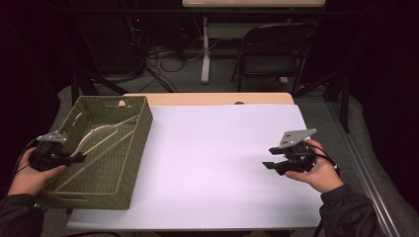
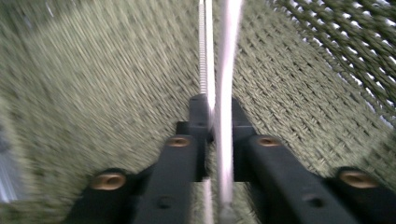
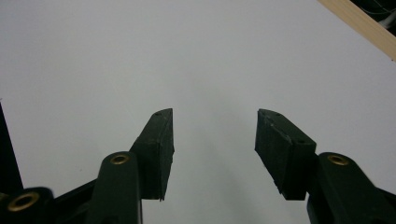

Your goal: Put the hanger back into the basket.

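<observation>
Two grippers in play. Left gripper [image 1: 74, 158] at basket's 8 o'clock, over near-left rim of green woven rectangular basket [image 1: 136, 163]; long silver metal tongs [image 1: 101, 136] run from jaws toward 1 o'clock inside, likely being set down there. In left gripper view, tongs' arms [image 2: 223, 70] sit between jaws, nearly closed round them; pad contact unclear. Right gripper [image 1: 269, 158] hovers over white table cover [image 1: 212, 158], jaws wide, empty, apparently waiting.

Olive-green woven basket [image 1: 129, 163], silver tongs [image 1: 101, 132], white table sheet [image 1: 217, 163].

Left tongs [image 1: 74, 157] nearly closed, right tongs [image 1: 271, 158] spread wide, both hand-held.
</observation>
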